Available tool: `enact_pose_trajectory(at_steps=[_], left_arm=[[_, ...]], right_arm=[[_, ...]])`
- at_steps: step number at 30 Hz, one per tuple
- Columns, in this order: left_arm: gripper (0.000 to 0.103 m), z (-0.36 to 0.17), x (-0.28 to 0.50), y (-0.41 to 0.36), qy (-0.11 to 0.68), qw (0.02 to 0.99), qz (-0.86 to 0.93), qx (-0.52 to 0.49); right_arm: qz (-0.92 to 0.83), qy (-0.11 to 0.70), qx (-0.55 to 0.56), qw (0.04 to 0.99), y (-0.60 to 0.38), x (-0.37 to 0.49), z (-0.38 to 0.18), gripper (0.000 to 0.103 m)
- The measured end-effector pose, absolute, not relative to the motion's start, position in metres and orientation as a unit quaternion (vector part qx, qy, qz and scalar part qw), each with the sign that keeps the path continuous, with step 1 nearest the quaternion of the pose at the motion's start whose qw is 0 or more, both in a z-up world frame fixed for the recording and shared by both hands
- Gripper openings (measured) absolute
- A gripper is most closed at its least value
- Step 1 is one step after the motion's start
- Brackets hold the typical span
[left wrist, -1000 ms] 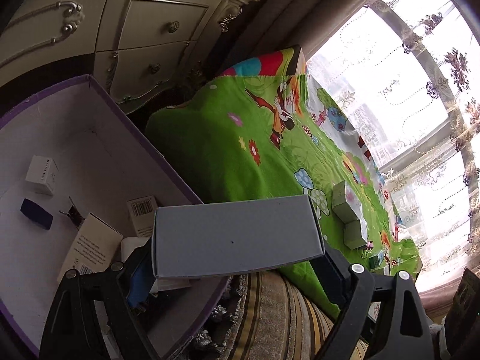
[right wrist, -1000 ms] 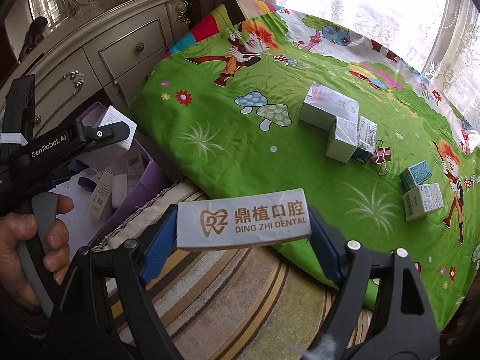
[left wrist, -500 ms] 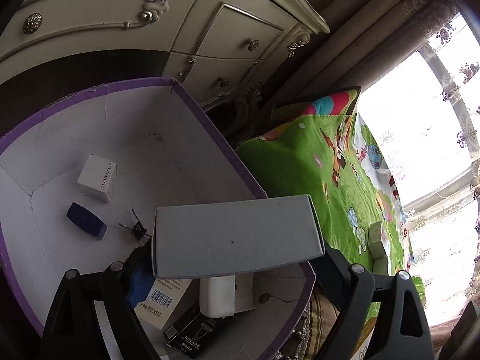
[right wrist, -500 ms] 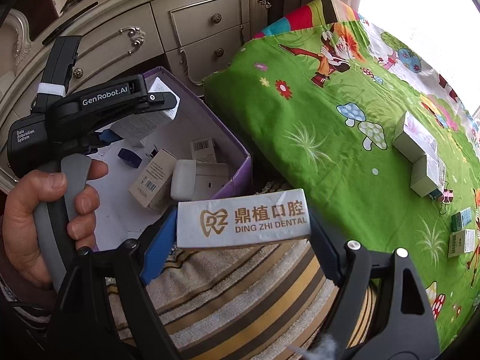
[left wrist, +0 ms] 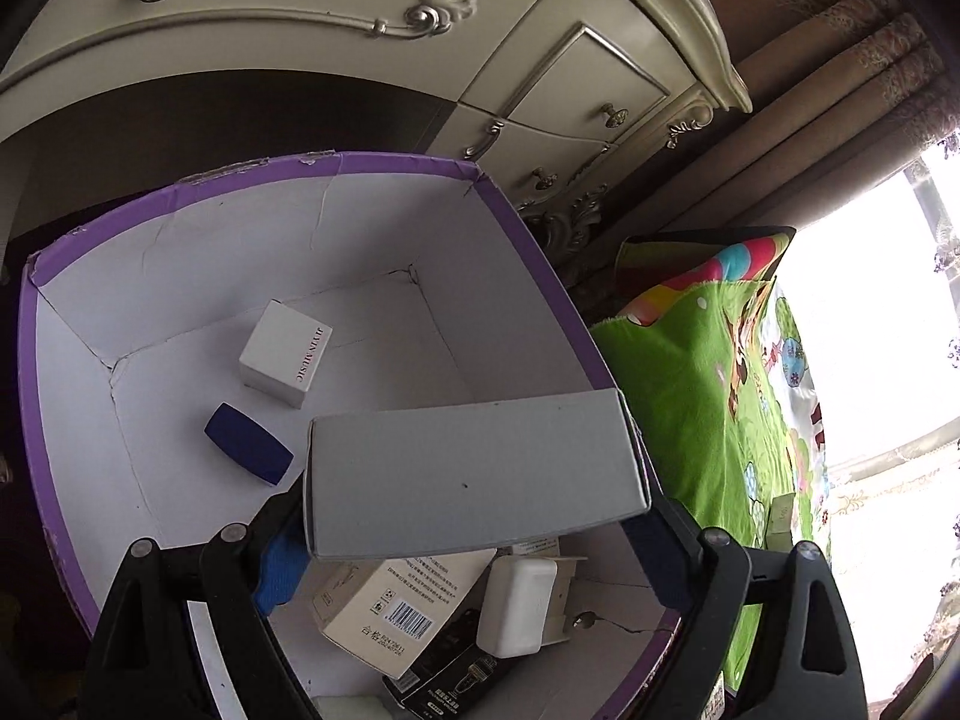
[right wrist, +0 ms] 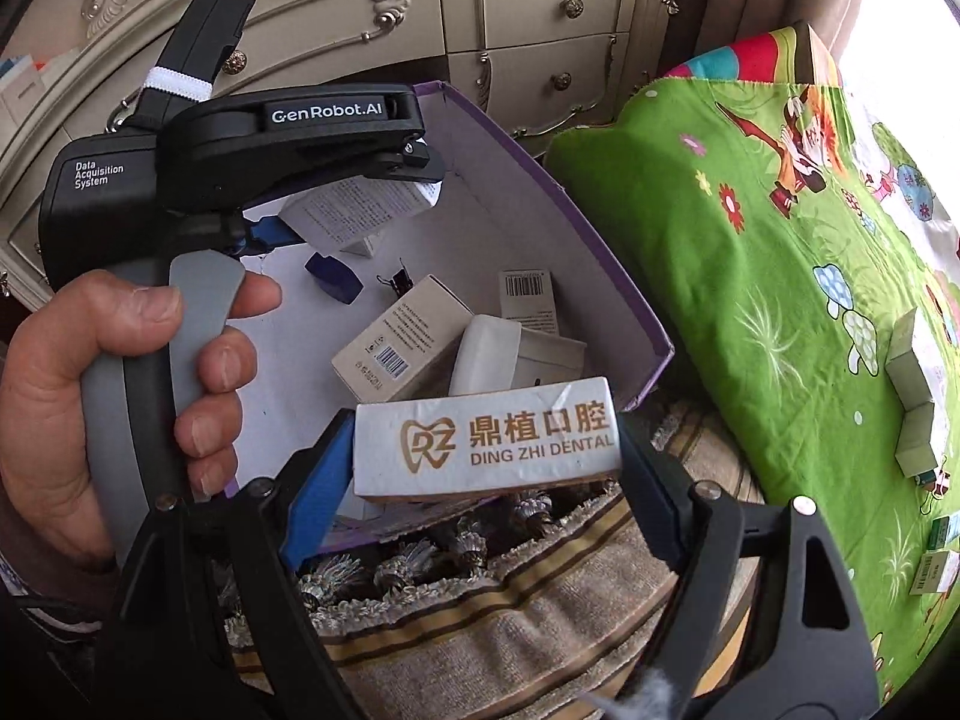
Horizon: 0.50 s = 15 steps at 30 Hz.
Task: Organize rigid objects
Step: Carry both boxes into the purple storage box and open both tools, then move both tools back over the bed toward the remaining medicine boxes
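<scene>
Having swung away from the green mat (right wrist: 780, 252), both hand-held grippers, left (left wrist: 474, 534) pinching a grey box (left wrist: 474, 474) and right (right wrist: 486, 498) pinching a dental box (right wrist: 486, 447), are nearing the purple bin (left wrist: 534, 240) for dropping.

Cream dresser (right wrist: 528, 18) with carved trim and metal drawer knobs stands behind. Heavy brown curtains (left wrist: 840, 90) hang beside a bright window (left wrist: 870, 330). Green cartoon-print cloth (right wrist: 750, 300) covers a raised surface, possibly a low table. Striped, fringed rug (right wrist: 480, 618) below.
</scene>
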State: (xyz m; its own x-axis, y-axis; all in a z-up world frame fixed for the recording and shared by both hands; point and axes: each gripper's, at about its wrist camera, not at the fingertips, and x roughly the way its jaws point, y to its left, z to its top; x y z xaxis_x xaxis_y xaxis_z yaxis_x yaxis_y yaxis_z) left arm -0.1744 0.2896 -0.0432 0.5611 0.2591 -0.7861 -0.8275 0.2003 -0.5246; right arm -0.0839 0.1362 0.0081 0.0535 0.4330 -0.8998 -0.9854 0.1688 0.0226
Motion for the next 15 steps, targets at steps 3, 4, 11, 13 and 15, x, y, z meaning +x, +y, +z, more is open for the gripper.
enact_pose_trajectory(at_steps=[3, 4, 11, 13, 15], left_arm=[[0.092, -0.050, -0.177, 0.292, 0.281, 0.713, 0.374, -0.523], [0.092, -0.052, -0.177, 0.292, 0.280, 0.711, 0.372, -0.527], [0.098, -0.053, -0.174, 0.290, 0.285, 0.706, 0.369, -0.533], [0.098, -0.051, -0.173, 0.289, 0.289, 0.705, 0.373, -0.529], [0.098, -0.049, -0.173, 0.289, 0.294, 0.705, 0.381, -0.522]], right_arm=[[0.548, 0.420, -0.343, 0.637, 0.140, -0.084, 0.003, 0.085], [0.546, 0.424, -0.343, 0.636, 0.141, -0.083, 0.001, 0.085], [0.546, 0.430, -0.341, 0.633, 0.141, -0.079, 0.000, 0.091], [0.546, 0.428, -0.337, 0.636, 0.139, -0.078, 0.002, 0.091], [0.543, 0.427, -0.331, 0.643, 0.136, -0.073, 0.005, 0.091]])
